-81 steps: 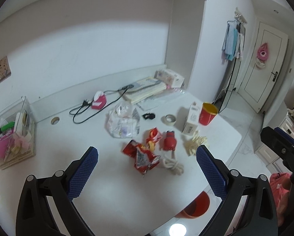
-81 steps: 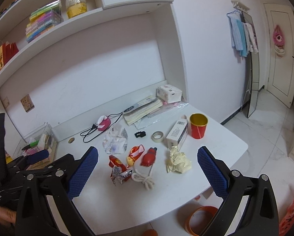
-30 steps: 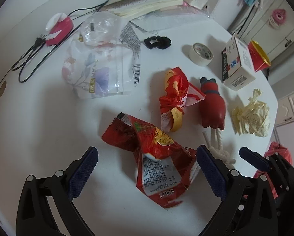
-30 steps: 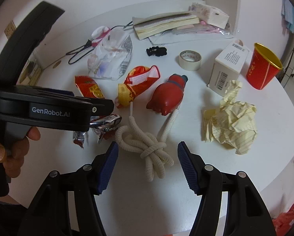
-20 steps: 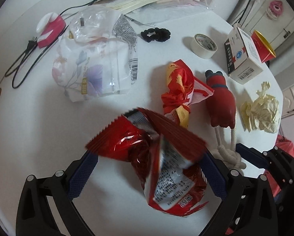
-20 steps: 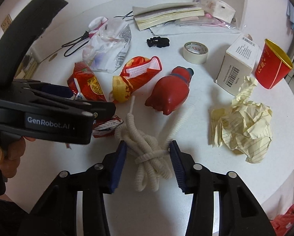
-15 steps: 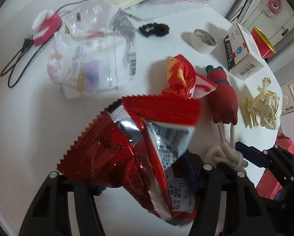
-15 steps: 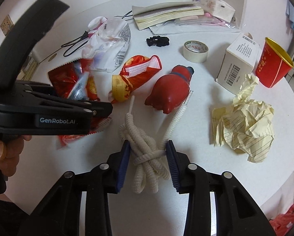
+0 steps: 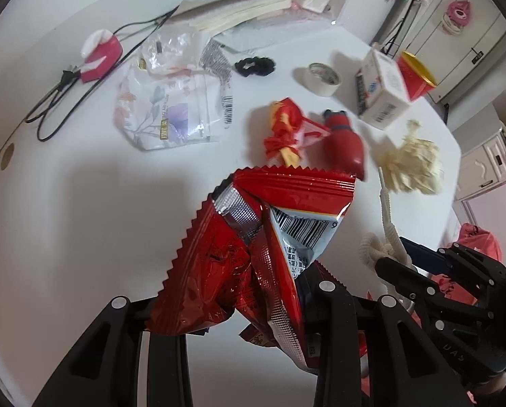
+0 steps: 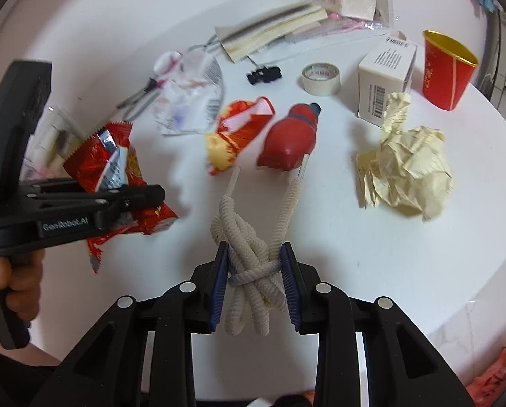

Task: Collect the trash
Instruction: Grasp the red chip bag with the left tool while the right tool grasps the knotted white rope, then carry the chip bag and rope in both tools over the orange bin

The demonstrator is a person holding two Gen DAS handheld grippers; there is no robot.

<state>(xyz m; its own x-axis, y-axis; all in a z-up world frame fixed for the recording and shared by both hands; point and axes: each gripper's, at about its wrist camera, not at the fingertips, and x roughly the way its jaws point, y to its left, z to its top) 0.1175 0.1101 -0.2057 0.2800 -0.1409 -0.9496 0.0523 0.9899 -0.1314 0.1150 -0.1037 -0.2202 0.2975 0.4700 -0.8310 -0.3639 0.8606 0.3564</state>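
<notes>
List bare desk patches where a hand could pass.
Free: the wide strip left of the clear floral plastic bag, and the near edge of the white desk below the crumpled yellow paper. Crowded: centre, around the red bottle-shaped toy.

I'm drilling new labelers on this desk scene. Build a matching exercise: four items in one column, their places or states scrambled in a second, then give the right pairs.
1. red snack wrapper
2. knotted cord
3. crumpled yellow paper
4. tape roll

A. lying loose on the desk, beside the white box
B. clamped in the right gripper
C. between the black hair tie and the white box
D. clamped in the left gripper

Pairs: 1-D, 2-B, 3-A, 4-C
</notes>
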